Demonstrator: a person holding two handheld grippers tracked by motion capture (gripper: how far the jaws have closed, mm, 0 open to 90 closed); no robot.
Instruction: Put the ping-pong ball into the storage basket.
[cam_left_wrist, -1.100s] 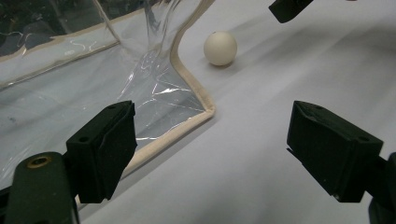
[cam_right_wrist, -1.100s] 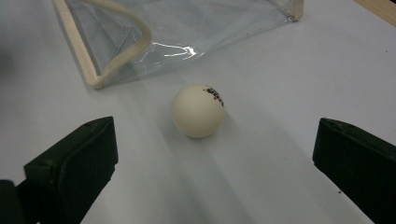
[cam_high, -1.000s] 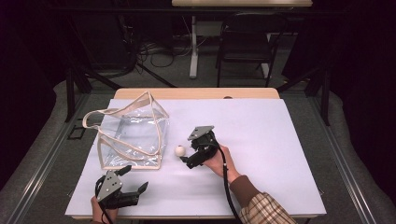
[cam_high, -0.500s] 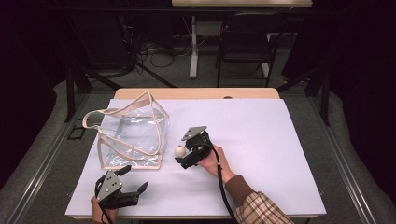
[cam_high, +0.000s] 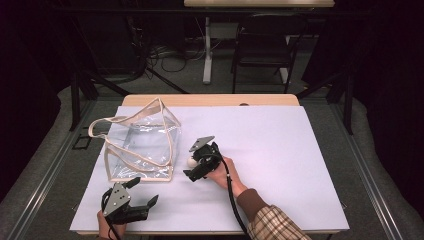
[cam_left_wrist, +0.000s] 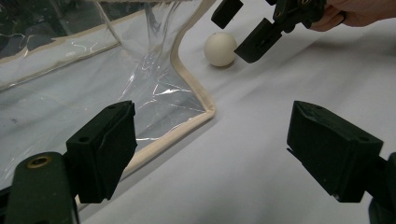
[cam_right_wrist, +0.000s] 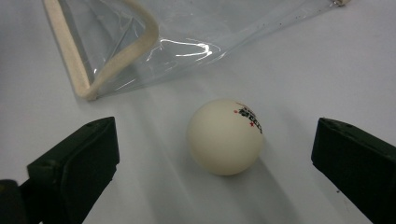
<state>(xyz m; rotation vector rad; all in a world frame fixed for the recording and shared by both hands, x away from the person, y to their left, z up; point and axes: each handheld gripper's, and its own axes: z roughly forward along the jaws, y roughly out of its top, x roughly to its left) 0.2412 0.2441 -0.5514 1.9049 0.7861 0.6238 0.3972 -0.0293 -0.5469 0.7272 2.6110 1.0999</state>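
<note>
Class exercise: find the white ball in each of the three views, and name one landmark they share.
High view: white ball at centre, beside the right gripper.
Left gripper view: upper middle, on the table.
Right gripper view: centre, between the open jaws.
Shared landmark: the clear bag with its cream trim.

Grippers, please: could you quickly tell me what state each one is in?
Left gripper: open, holding nothing.
Right gripper: open around the small white ball, not gripping it.
</note>
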